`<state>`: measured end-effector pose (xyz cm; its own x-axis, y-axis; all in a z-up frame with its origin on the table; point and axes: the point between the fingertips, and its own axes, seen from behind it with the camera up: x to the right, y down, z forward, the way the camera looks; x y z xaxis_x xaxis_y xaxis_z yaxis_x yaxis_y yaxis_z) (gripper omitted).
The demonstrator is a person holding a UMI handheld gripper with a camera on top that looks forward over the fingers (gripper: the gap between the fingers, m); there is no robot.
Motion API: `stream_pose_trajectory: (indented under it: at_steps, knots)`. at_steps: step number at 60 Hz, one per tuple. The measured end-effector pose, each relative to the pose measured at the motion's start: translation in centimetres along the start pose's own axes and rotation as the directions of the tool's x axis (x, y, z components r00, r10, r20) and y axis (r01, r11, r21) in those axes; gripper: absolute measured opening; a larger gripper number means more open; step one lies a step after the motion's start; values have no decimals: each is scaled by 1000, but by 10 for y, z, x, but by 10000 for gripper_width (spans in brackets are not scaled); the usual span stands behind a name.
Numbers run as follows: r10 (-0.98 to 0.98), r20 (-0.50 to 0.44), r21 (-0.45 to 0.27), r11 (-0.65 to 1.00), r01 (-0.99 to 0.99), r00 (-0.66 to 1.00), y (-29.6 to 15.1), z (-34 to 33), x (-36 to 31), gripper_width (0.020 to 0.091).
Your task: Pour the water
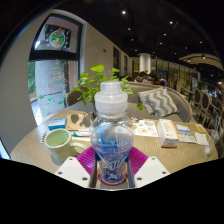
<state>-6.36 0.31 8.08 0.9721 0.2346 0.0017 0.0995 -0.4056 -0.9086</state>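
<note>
A clear plastic water bottle [111,140] with a white cap and a blue label stands upright between my gripper's [112,168] fingers. Both magenta pads [84,161] press against its lower sides, so the gripper is shut on it. The bottle's base sits low between the fingers, close to the camera. A pale green cup [58,141] rests on the round wooden table [35,150], to the left of the bottle and just beyond the left finger.
A potted green plant [96,82] stands behind the bottle at the table's middle. Cards and booklets [170,129] lie to the right. Small items lie near the cup. A cushioned seat [160,100] stands beyond the table.
</note>
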Motion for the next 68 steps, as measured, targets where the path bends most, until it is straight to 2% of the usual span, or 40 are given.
stream_pose_trajectory:
  at_steps: [4,7,9,12,14,18,35,43,55,68]
  knots:
    - [16,-5,-4,1000,-16,1000,1,4,1,490]
    - [28,-8,-59,998,-28,1000,10,5,2,539]
    - [29,-10,-98,995,-30,1000,14,-3,1,643]
    - [30,-16,-130,991,-32,999,15,-10,1,870]
    - [31,-34,-156,987,-36,999,19,-18,2,827]
    - [34,-82,-170,984,-47,996,6,-43,3,861]
    - [-1,-168,-200,979,-33,986,-45,-190,-35,850]
    - [25,-194,-206,976,-66,981,-45,-243,-56,852]
    - [6,-224,-226,972,-58,975,-33,-279,-63,851]
    - [16,-228,-204,977,-63,974,-37,-296,-60,850]
